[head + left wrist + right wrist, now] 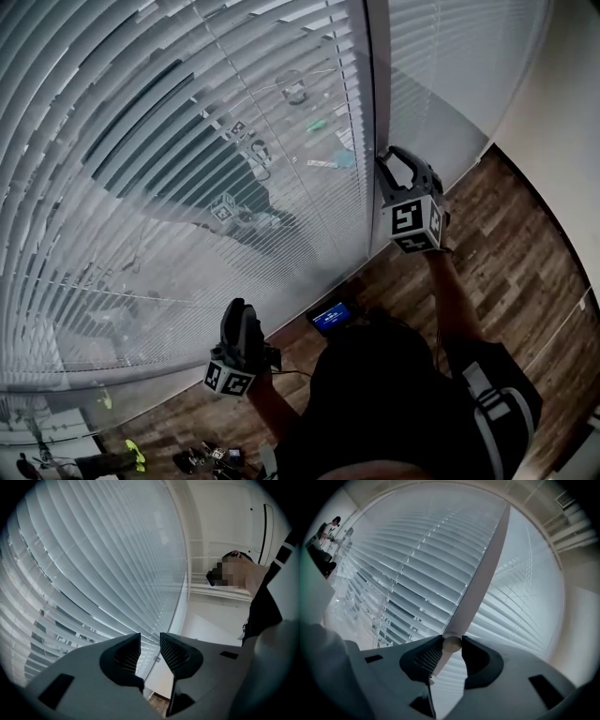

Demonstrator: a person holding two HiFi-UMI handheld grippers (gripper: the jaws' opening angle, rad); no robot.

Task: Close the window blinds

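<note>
Here, two window blinds [187, 141] filled the upper frame. The right claw [452, 644] pinched the single tilt wand [480, 578] at lower centre, its top indistinct. The left claw [150, 645] stood narrowly apart, empty.

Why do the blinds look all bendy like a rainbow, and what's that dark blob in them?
Head view: the wide lens bows the straight blinds into arcs; the dark blob looks like a reflection in the glass behind the slats. Left gripper view: same bowing, black corners, a mosaic patch added afterwards. Right gripper view: bright slats, with the wand a duller strip across them.
</note>
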